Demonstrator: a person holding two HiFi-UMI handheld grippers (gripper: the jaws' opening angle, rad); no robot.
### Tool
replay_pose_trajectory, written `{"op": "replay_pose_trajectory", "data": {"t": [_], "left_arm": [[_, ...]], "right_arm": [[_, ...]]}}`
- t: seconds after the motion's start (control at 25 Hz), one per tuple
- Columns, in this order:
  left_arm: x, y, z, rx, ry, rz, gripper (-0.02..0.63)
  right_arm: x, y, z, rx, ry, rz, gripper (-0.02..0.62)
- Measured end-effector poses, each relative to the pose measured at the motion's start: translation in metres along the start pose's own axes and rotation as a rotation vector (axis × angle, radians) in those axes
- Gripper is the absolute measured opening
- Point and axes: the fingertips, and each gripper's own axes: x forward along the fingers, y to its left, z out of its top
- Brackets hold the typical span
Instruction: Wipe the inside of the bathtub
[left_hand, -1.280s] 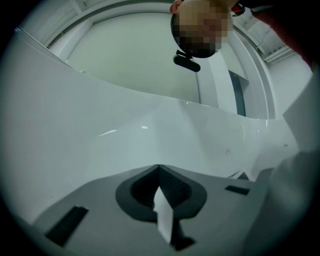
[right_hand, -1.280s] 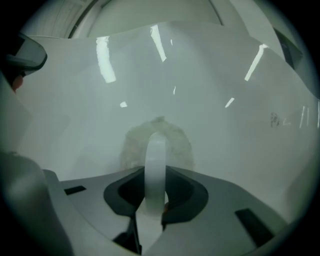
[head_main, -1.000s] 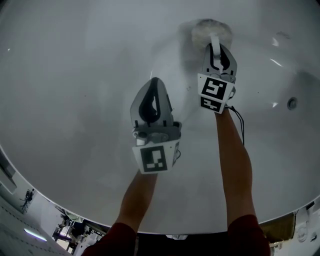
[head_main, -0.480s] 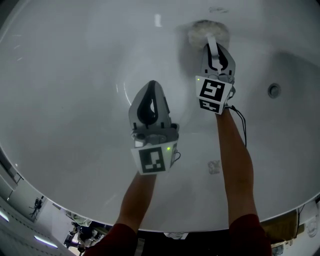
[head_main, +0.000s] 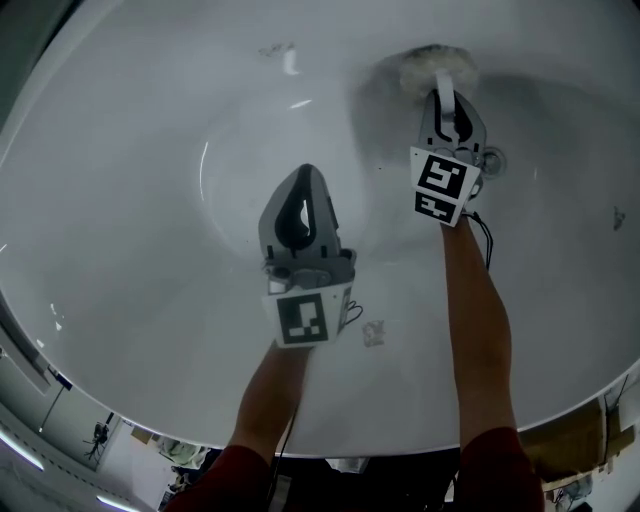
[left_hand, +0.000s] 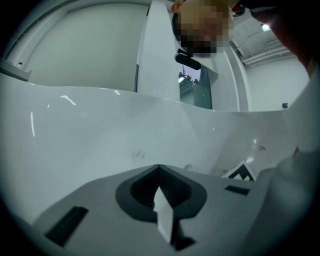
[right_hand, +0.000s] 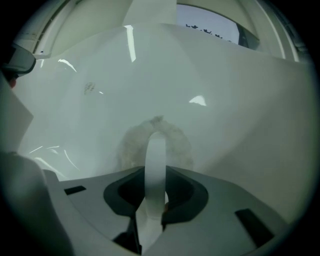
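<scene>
The white bathtub (head_main: 150, 200) fills the head view, and both grippers are inside it. My right gripper (head_main: 441, 97) is shut on the white strap handle (right_hand: 155, 150) of a round fluffy grey-white wiping pad (head_main: 434, 63). The pad (right_hand: 131, 145) lies pressed flat against the tub's surface just beyond the jaws. My left gripper (head_main: 304, 172) hovers over the middle of the tub floor. In the left gripper view my left gripper (left_hand: 159, 168) is shut with nothing in it, and it points at the tub wall (left_hand: 100, 130).
The round metal drain (head_main: 494, 160) sits right beside the right gripper. A small mark (head_main: 374, 333) lies on the tub floor near the left forearm. The tub rim (head_main: 60, 385) curves along the bottom, with the room floor beyond it.
The right gripper has slid the pad across the tub toward the drain, which now lies next to it. The left gripper stays shut and has barely moved.
</scene>
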Motion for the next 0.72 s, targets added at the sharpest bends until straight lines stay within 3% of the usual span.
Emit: {"op": "replay_pose_trajectory", "data": {"t": [0.28, 0.48, 0.72], "left_arm": [[0.018, -0.044, 0.007, 0.018, -0.013, -0.05, 0.014], [0.021, -0.062, 0.006, 0.022, -0.003, -0.069, 0.014], [0.017, -0.064, 0.011, 0.025, -0.012, -0.064, 0.014]], "right_arm": [[-0.006, -0.093, -0.023, 0.128, 0.043, -0.134, 0.094], [-0.019, -0.118, -0.035, 0.171, 0.048, -0.173, 0.094], [-0.017, -0.119, -0.036, 0.183, 0.057, -0.182, 0.094]]}}
